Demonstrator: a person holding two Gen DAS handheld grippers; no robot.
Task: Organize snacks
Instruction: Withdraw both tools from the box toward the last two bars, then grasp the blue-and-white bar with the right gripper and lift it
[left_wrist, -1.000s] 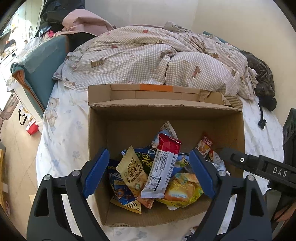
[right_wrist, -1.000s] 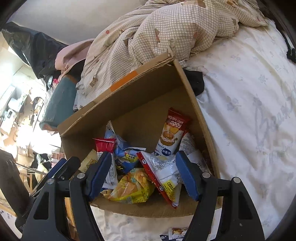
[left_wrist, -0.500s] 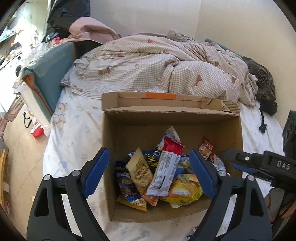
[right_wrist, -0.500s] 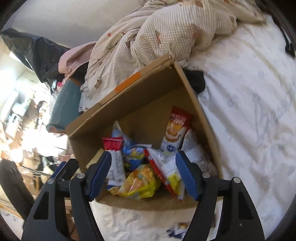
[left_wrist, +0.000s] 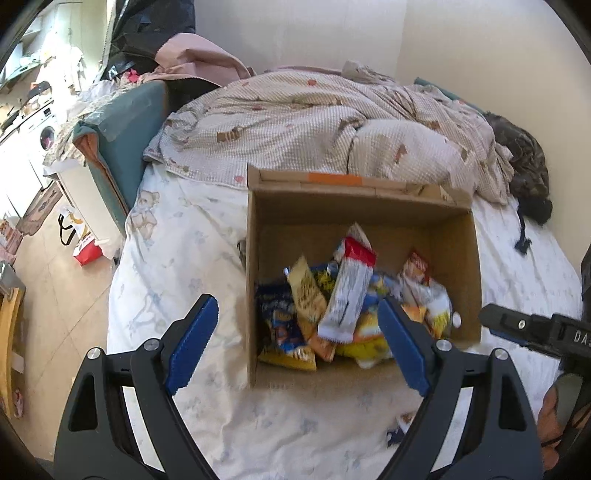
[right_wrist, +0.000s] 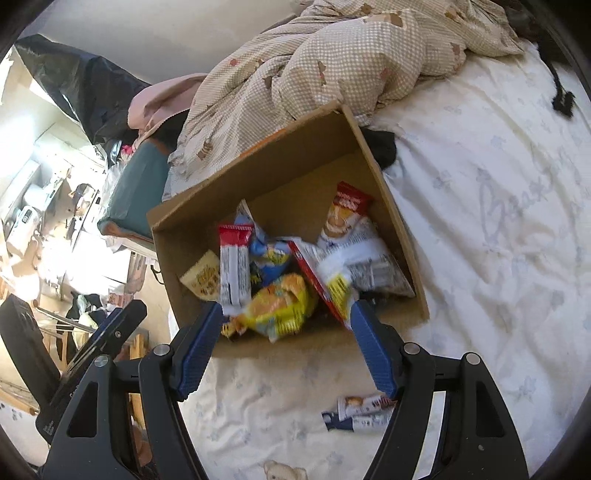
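Currently, both grippers are hovering above the bed with their blue-padded jaws spread wide and nothing between them. The left gripper (left_wrist: 297, 347) is hanging over the near left corner of an open brown cardboard box (left_wrist: 476, 266), which is sitting on the white floral bedsheet (left_wrist: 173, 273). The right gripper (right_wrist: 286, 349) is facing the same box (right_wrist: 388, 199) from its near edge.

Inside the box, a loose pile of snack packets is lying against the near wall. A white wrapper with a red end (left_wrist: 349, 291) is leaning upright in the middle of the pile, with a tan printed packet (left_wrist: 304, 291) just beside it and a blue packet (left_wrist: 282, 325) lower down. A crinkled yellow bag (right_wrist: 280, 308) is resting at the front of the heap, and a white pouch with a red top (right_wrist: 345, 218) is leaning against the far right corner.

One small white and blue packet (right_wrist: 360, 411) is lying outside the box on the sheet, near the right gripper's right finger. A beige checked quilt (left_wrist: 314, 125) is bunched up behind the box, touching its back flap.
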